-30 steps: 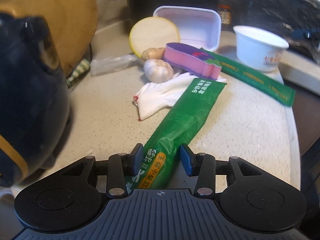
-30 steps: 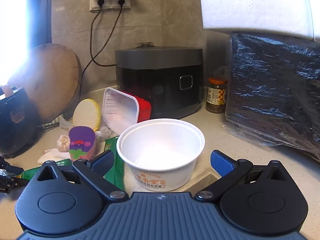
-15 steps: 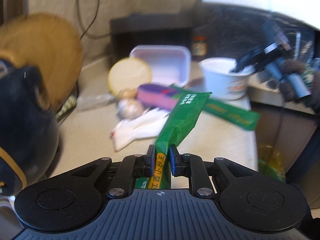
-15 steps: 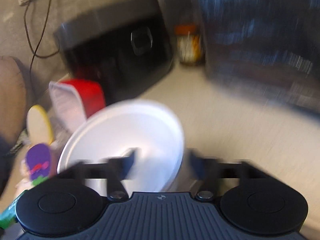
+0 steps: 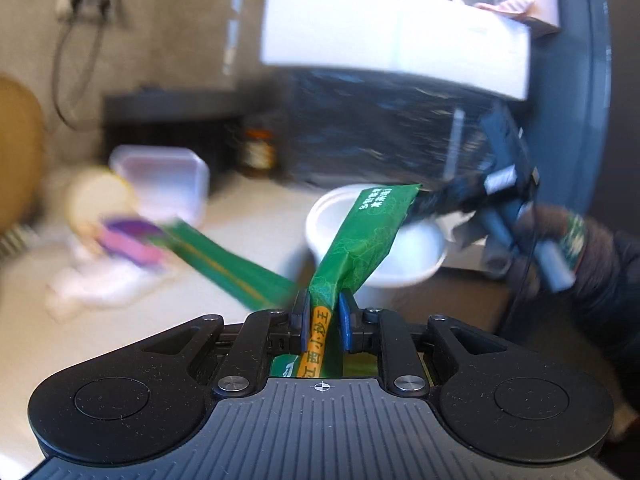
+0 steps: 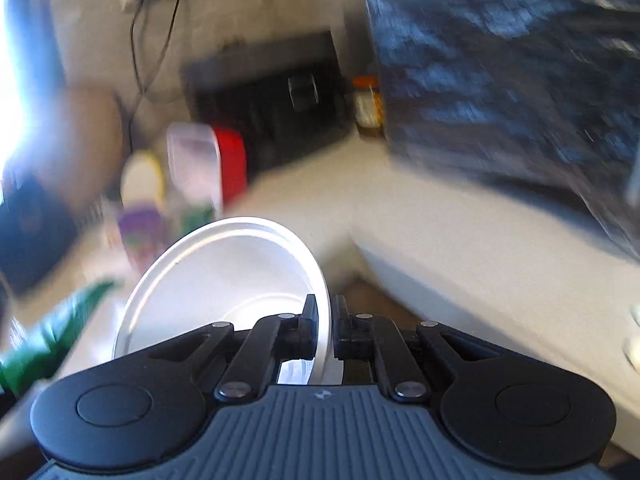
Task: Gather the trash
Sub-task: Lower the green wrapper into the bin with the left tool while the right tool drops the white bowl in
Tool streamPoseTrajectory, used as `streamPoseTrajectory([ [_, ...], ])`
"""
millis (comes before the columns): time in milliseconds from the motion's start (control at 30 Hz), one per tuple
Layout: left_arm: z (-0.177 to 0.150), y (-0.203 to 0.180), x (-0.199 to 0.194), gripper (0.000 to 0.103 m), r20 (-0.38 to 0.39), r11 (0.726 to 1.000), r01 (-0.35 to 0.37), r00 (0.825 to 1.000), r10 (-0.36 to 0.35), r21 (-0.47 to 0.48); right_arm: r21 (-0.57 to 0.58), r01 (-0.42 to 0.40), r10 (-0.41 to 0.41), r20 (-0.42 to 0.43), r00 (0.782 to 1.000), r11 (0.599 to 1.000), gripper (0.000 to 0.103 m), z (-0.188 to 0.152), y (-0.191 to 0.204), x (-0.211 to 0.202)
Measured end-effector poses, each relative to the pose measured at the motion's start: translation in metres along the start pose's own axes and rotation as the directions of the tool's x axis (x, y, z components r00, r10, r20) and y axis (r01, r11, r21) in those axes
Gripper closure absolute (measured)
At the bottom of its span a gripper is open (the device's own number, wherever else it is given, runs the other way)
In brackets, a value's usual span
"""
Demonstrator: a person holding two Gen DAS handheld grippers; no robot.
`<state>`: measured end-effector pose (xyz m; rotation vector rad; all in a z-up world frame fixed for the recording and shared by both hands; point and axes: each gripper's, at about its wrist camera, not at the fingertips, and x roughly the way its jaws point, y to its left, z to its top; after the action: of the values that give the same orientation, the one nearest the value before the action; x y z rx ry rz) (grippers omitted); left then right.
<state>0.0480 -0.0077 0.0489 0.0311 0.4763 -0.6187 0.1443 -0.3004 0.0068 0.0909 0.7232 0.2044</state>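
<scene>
My left gripper [image 5: 324,307] is shut on a long green snack wrapper [image 5: 356,248] and holds it lifted off the counter, pointing up and right. My right gripper [image 6: 325,312] is shut on the rim of a white paper bowl [image 6: 224,276], tilted and raised. In the left wrist view the bowl [image 5: 404,252] shows behind the wrapper, with the right gripper and gloved hand [image 5: 560,248] beside it. A second green wrapper [image 5: 228,264] lies on the counter.
On the beige counter [image 5: 120,320] lie a pink-purple sponge [image 5: 132,240], a white cloth [image 5: 92,280], a round yellow pad [image 5: 100,200] and a white tray [image 5: 164,180]. A black cooker [image 6: 276,108], a jar [image 6: 366,100] and a black-wrapped box [image 6: 512,92] stand behind.
My left gripper closed on the green wrapper and lifted it off the counter toward the right. My right gripper closed on the bowl's rim and raised it, tilting it.
</scene>
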Motion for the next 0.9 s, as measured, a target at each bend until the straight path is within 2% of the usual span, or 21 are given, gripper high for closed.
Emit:
streamPoseTrajectory([
  [67,-0.027,-0.005,0.024,0.084,-0.057,0.994,0.069,0.996,-0.074,-0.081,-0.053,0.054,-0.058,-0.082,0.995,0.997,0.096,-0.041,-0.003,0.020],
  [133,-0.057,-0.004,0.057,0.084,-0.144,0.979,0.103,0.981,-0.129,-0.175,-0.088,0.091,-0.105,-0.176,0.979,0.992,0.096,-0.082,-0.010,0.050],
  [233,-0.100,0.008,0.106,0.084,-0.280,0.954,0.042,0.951,-0.129,-0.296,-0.073,0.100,-0.119,-0.342,0.932,0.992,0.096,-0.131,-0.024,0.112],
  [300,-0.123,0.020,0.131,0.084,-0.340,0.933,0.002,0.931,-0.133,-0.360,-0.075,0.100,-0.123,-0.425,0.897,0.992,0.096,-0.158,-0.028,0.154],
  [367,-0.140,0.030,0.150,0.084,-0.367,0.919,-0.030,0.922,-0.127,-0.392,-0.111,0.107,-0.147,-0.478,0.866,0.988,0.096,-0.182,-0.028,0.198],
  [500,-0.163,0.040,0.177,0.084,-0.394,0.906,-0.074,0.913,-0.107,-0.416,-0.151,0.105,-0.175,-0.592,0.787,0.983,0.096,-0.223,-0.027,0.286],
  [600,-0.179,0.047,0.196,0.084,-0.443,0.898,-0.114,0.891,-0.096,-0.424,-0.185,0.098,-0.197,-0.650,0.734,0.978,0.096,-0.253,-0.024,0.337],
  [633,-0.185,0.049,0.200,0.084,-0.464,0.894,-0.129,0.881,-0.095,-0.428,-0.173,0.099,-0.190,-0.668,0.720,0.980,0.096,-0.261,-0.024,0.351],
  [733,-0.196,0.058,0.209,0.084,-0.491,0.877,-0.153,0.865,-0.105,-0.456,-0.118,0.086,-0.145,-0.693,0.707,0.989,0.096,-0.278,-0.029,0.385],
  [767,-0.197,0.060,0.211,0.084,-0.498,0.875,-0.159,0.861,-0.104,-0.458,-0.128,0.085,-0.151,-0.707,0.691,0.988,0.089,-0.282,-0.031,0.394],
  [800,-0.198,0.060,0.213,0.085,-0.503,0.875,-0.164,0.858,-0.102,-0.456,-0.140,0.099,-0.170,-0.729,0.663,0.985,0.084,-0.286,-0.033,0.401],
  [833,-0.199,0.060,0.215,0.085,-0.507,0.876,-0.163,0.856,-0.104,-0.455,-0.146,0.117,-0.187,-0.754,0.630,0.982,0.068,-0.288,-0.034,0.405],
  [867,-0.198,0.058,0.217,0.085,-0.510,0.876,-0.161,0.854,-0.108,-0.455,-0.142,0.132,-0.193,-0.773,0.605,0.981,0.058,-0.288,-0.038,0.406],
  [900,-0.198,0.057,0.219,0.085,-0.512,0.876,-0.160,0.852,-0.111,-0.455,-0.128,0.137,-0.185,-0.776,0.602,0.982,0.056,-0.284,-0.040,0.400],
])
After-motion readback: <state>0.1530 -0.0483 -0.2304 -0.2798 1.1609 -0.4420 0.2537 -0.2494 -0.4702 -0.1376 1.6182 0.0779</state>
